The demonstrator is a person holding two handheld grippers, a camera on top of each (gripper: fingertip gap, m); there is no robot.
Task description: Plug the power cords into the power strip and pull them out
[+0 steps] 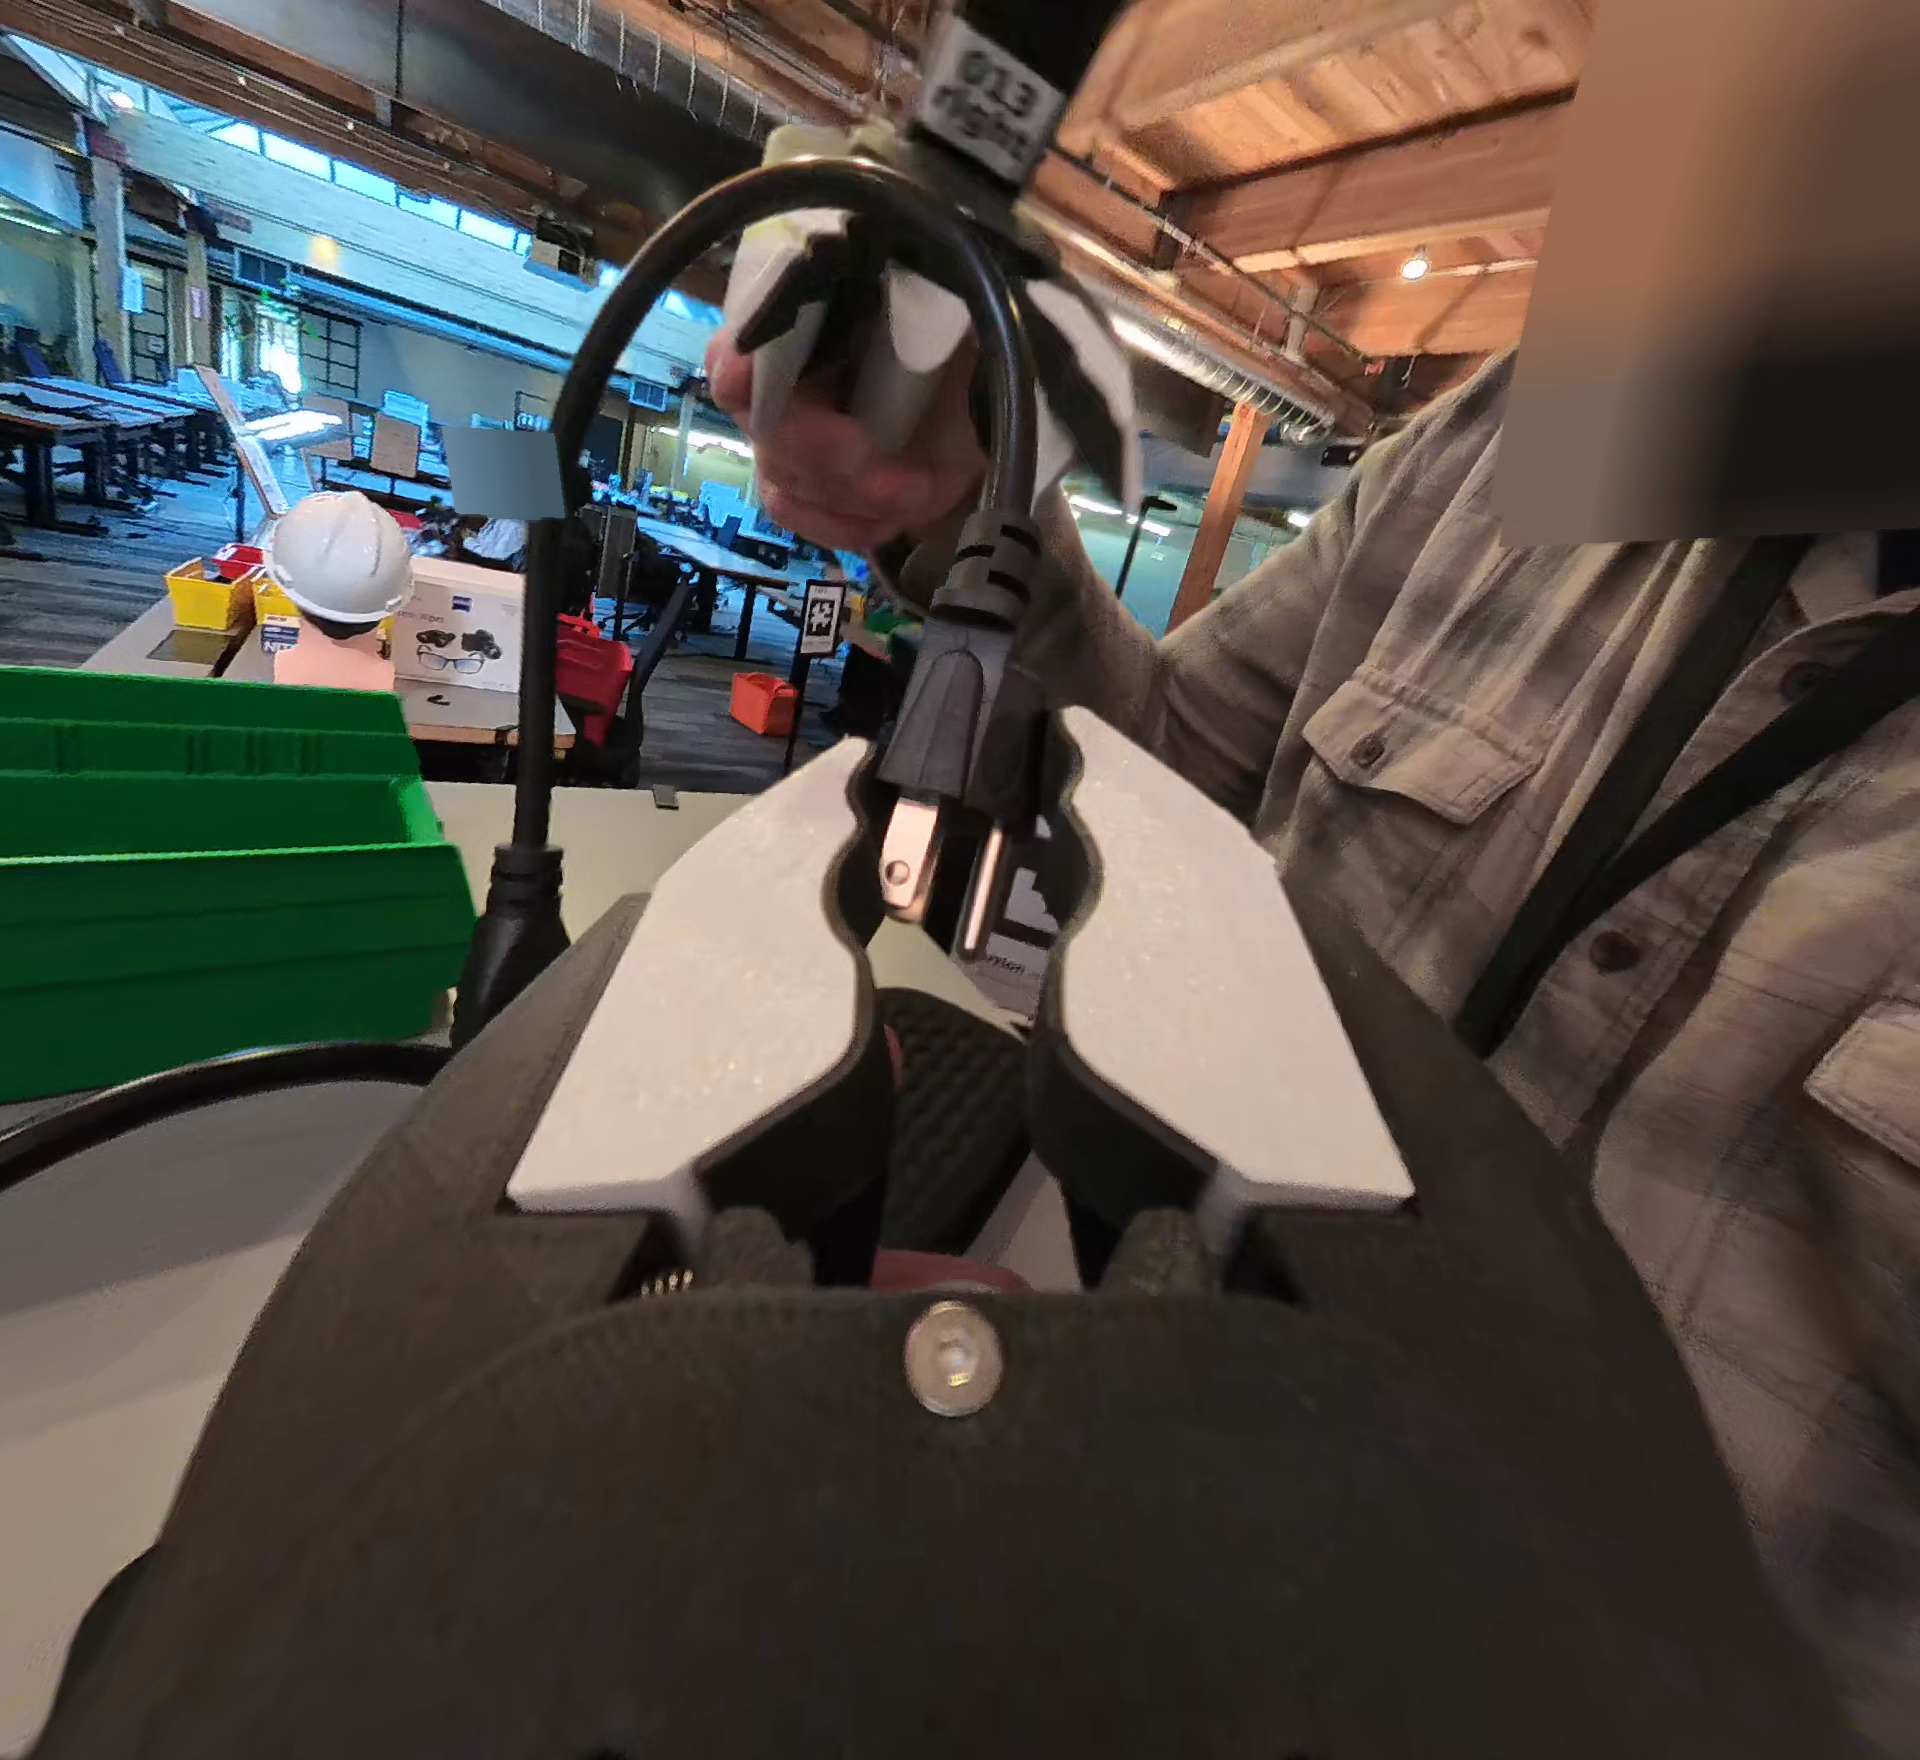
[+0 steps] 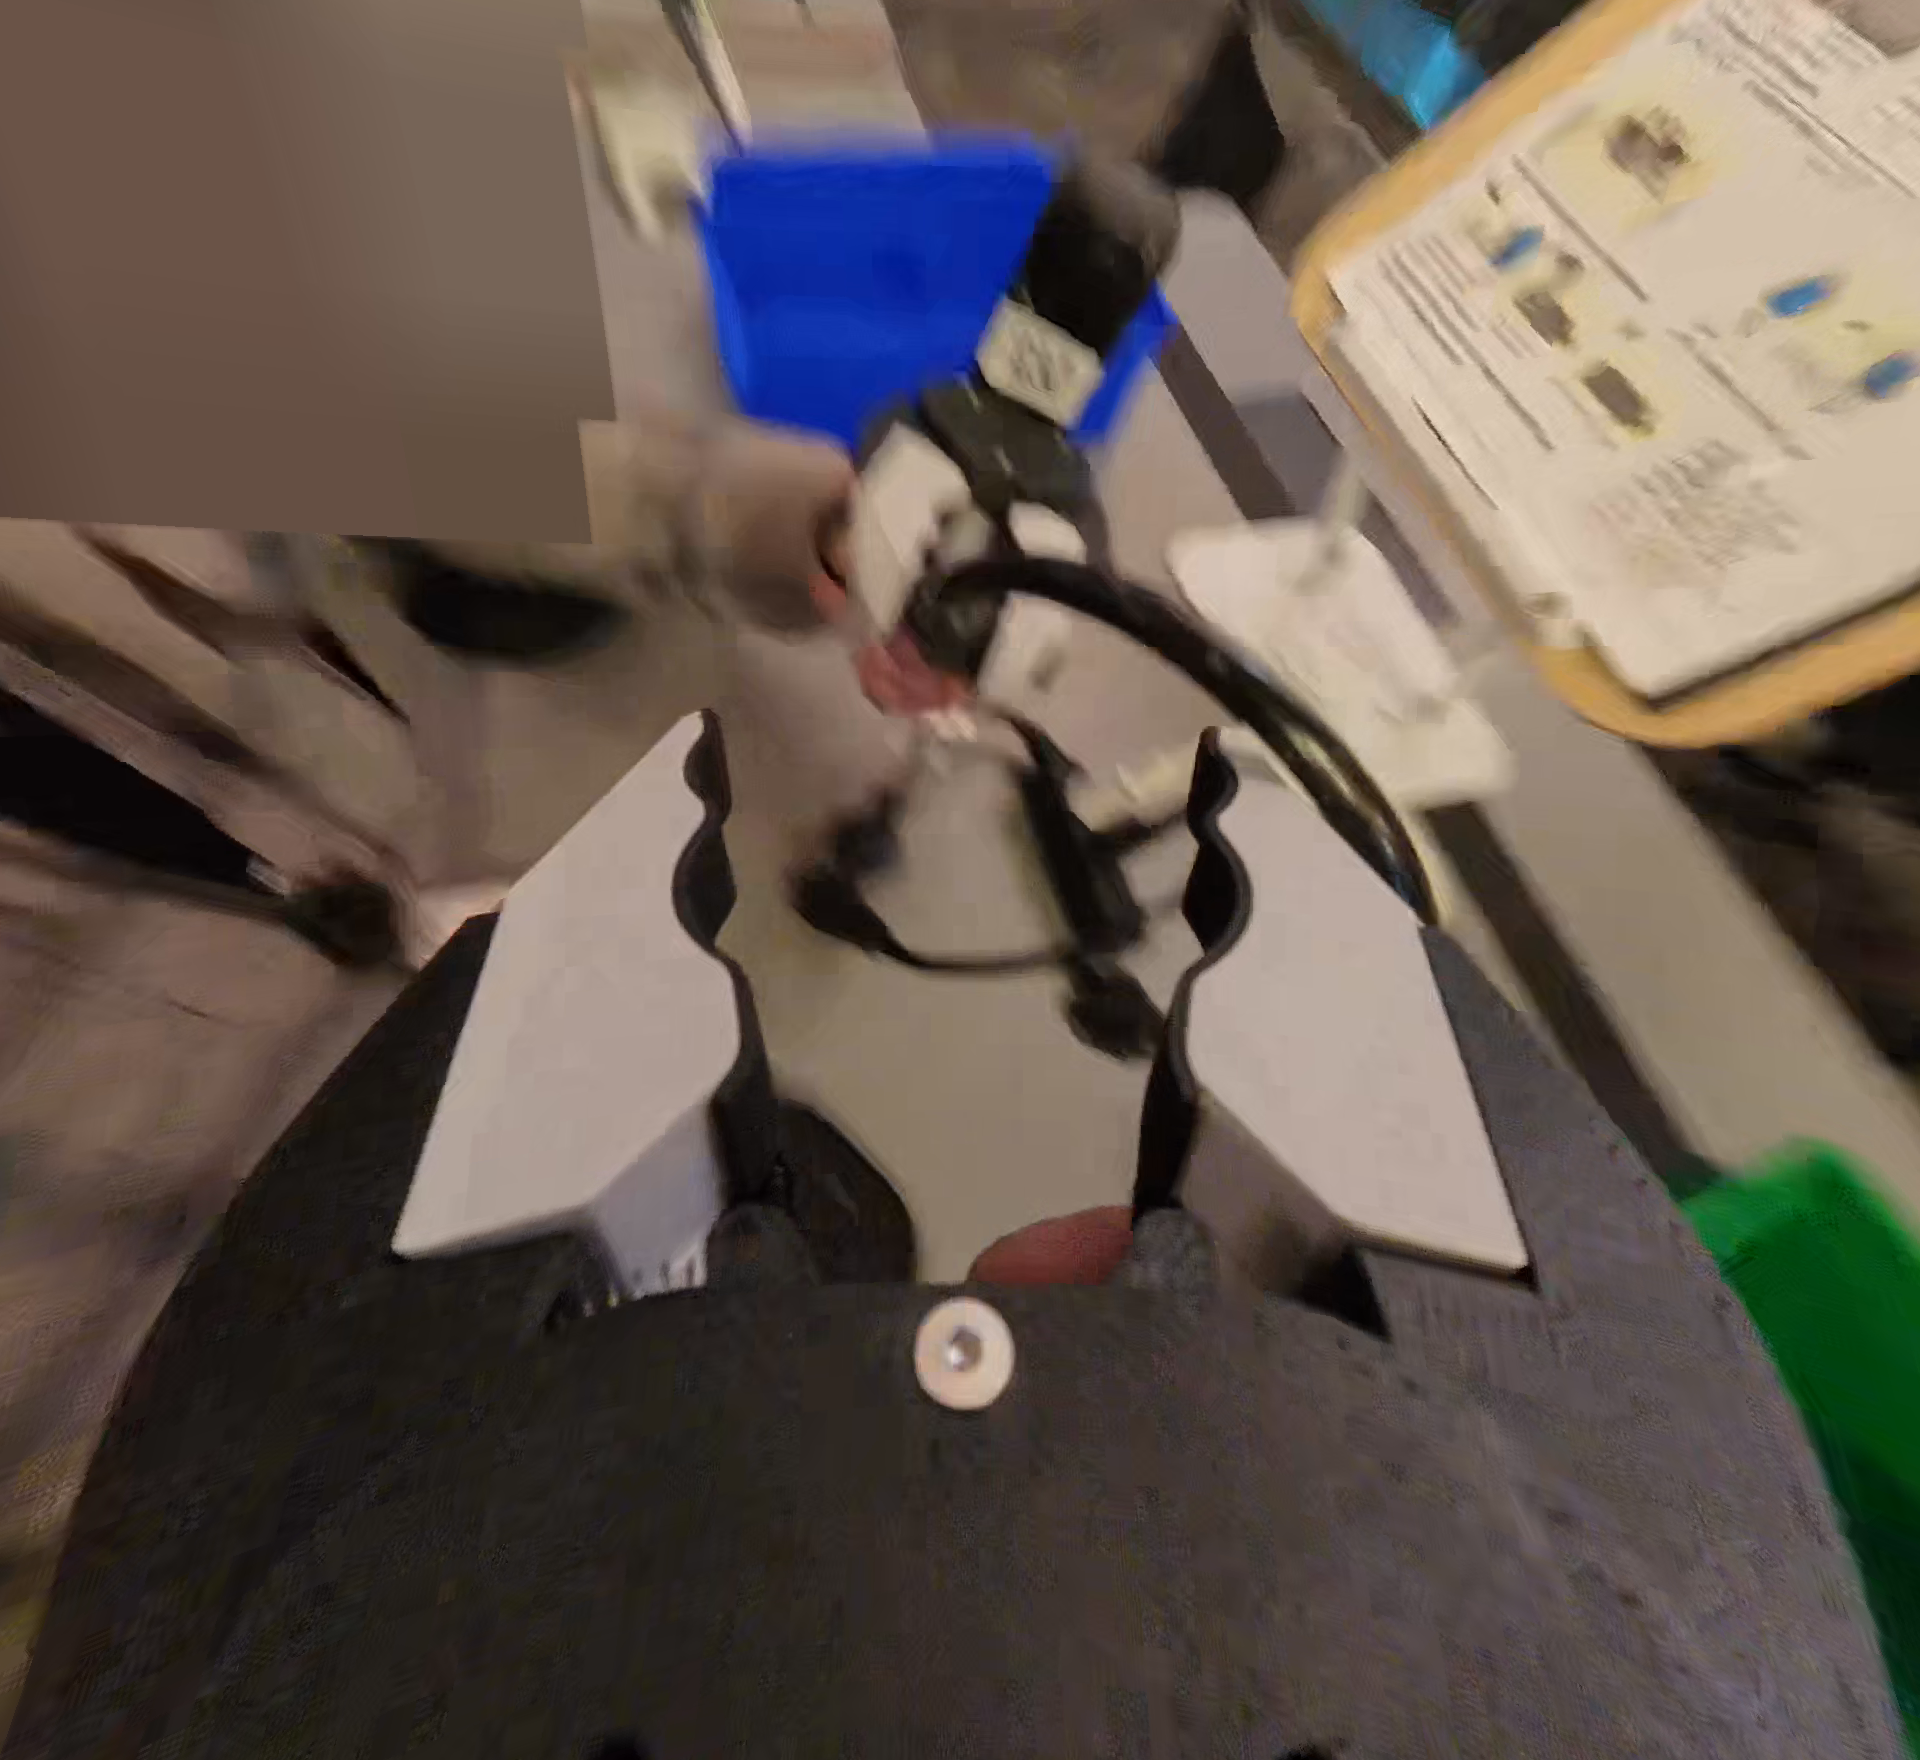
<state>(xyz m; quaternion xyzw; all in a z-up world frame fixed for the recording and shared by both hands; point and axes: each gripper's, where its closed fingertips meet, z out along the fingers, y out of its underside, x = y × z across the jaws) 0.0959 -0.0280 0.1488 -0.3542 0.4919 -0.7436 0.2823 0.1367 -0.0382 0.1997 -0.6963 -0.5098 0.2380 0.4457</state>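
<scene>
In the left wrist view, the left gripper (image 1: 961, 837) is clamping its white fingers (image 1: 727, 962) on a black plug (image 1: 951, 734) at centre frame, the metal prongs pointing down between the fingertips. The plug's black cord (image 1: 623, 308) is arching up and leftward, then dropping to a second moulded end (image 1: 514, 921) at left centre, beside a green bin (image 1: 208, 869). The right gripper (image 1: 935, 360) is hanging above centre, a hand wrapped around it; whether it is gripping the cord is hard to tell here. A person in a plaid shirt (image 1: 1558, 775) is filling the right side.

In the right wrist view, which is blurred, the right gripper (image 2: 961, 837) is standing wide, nothing between its fingers (image 2: 582, 1004). Beyond them, the left gripper (image 2: 935, 547) is holding the cord (image 2: 1226, 661) above a grey table (image 2: 966, 1087). A blue bin (image 2: 862, 266) is sitting at upper centre, and a clipboard with printed sheets (image 2: 1662, 308) at upper right. The power strip cannot be made out.
</scene>
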